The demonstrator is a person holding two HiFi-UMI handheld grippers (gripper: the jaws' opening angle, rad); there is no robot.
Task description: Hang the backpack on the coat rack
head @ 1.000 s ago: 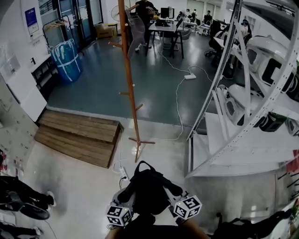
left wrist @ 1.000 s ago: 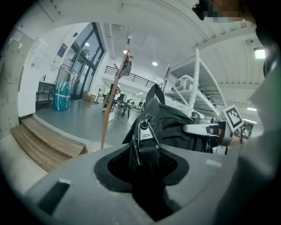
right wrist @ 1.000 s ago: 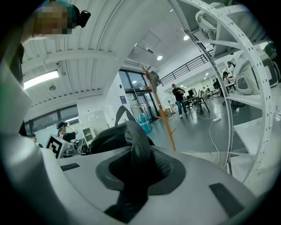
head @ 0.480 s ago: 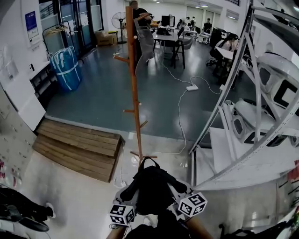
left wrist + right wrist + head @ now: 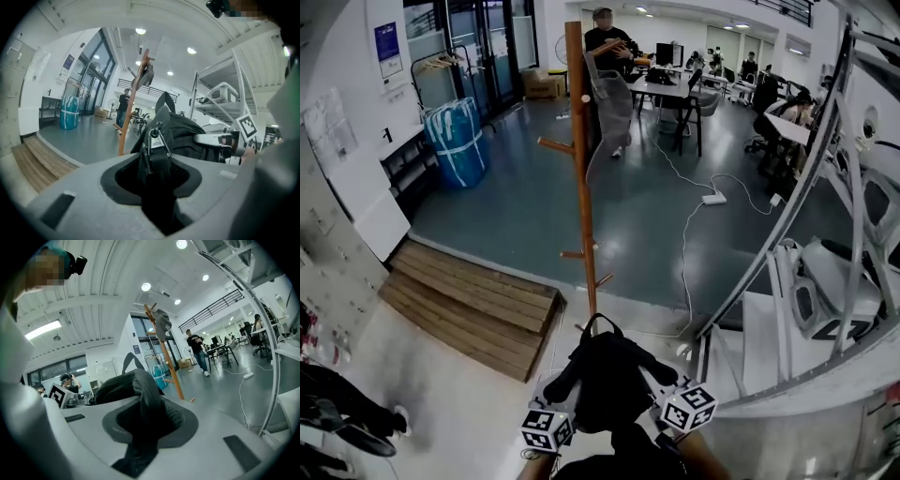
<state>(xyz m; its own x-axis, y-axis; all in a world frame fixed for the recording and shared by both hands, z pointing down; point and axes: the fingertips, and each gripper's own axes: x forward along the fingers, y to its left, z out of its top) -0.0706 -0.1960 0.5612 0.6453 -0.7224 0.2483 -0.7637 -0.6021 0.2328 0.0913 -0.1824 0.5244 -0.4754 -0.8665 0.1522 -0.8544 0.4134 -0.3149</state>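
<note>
The black backpack is held up between both grippers, close to the foot of the wooden coat rack and not on any peg. The left gripper has its fingers clamped on a buckled webbing strap. The right gripper has its fingers clamped on a padded shoulder strap.

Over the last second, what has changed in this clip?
The backpack was carried closer to the coat rack, which now looks nearer in the head view. The left hand-held gripper and right hand-held gripper stayed shut on the backpack.
</note>
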